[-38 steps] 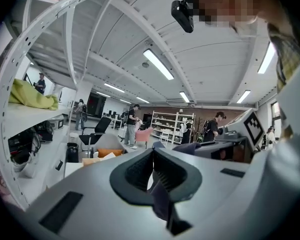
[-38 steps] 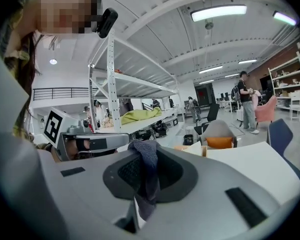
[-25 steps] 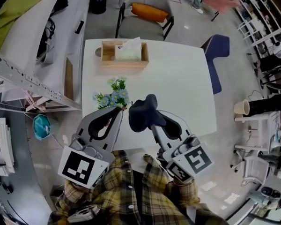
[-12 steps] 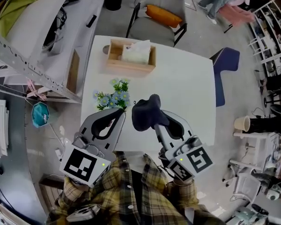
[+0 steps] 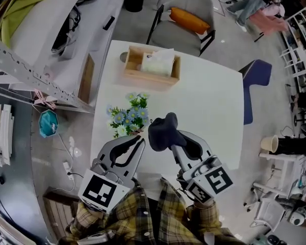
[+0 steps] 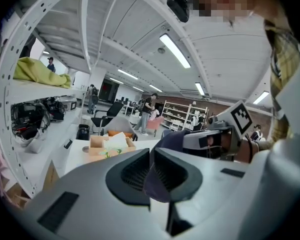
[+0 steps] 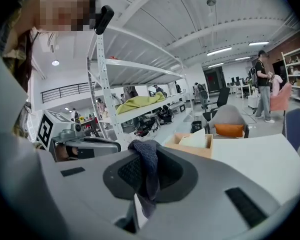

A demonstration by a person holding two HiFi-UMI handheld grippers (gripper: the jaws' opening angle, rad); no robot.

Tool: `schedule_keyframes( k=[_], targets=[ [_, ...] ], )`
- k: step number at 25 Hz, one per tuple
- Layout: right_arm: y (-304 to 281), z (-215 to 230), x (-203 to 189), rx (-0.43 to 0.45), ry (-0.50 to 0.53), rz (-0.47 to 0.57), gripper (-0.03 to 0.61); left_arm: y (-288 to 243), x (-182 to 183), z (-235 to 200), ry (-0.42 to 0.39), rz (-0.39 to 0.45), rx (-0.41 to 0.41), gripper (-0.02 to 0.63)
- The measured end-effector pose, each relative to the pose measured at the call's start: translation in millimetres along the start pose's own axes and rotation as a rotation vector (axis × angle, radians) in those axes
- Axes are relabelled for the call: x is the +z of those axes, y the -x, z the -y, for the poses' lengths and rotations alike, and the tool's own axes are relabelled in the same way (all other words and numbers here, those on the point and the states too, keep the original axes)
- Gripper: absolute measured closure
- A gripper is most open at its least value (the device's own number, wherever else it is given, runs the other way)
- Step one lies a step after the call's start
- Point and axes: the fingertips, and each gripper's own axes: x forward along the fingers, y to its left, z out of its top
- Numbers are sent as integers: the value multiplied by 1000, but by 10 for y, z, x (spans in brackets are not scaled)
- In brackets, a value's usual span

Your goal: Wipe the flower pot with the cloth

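The right gripper clamps a dark cloth, bunched just beside the flower pot on the white table. The left gripper, jaws together and empty, has its tip at the flowers' near edge.

The left hand-held gripper has its grey jaws drawn together, ribbed pads facing each other. Just past the tips is a dark cloth, bunched at the nose of the right hand-held gripper. Farther off, a wooden box of tissues sits on the white table, with metal shelving to the left.
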Motion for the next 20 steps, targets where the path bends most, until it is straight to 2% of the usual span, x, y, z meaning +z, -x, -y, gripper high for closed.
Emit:
schedule_keyframes(
  k=[5,7,13,20],
  targets=[
    [-78,82,-173,0,9,-56,561,-7,-216,7,21,-28,-17,591],
    [-131,119,-221,5,8,-64,561,-24,-331,4,32,-49,-26,554],
    [-301,294,-429,6,-12,-104,561,-72,-814,21,46,-136,-41,497],
    [-495,358,-735,30,-31,-165,561,-40,-1455,-171,83,-242,6,408]
  ],
)
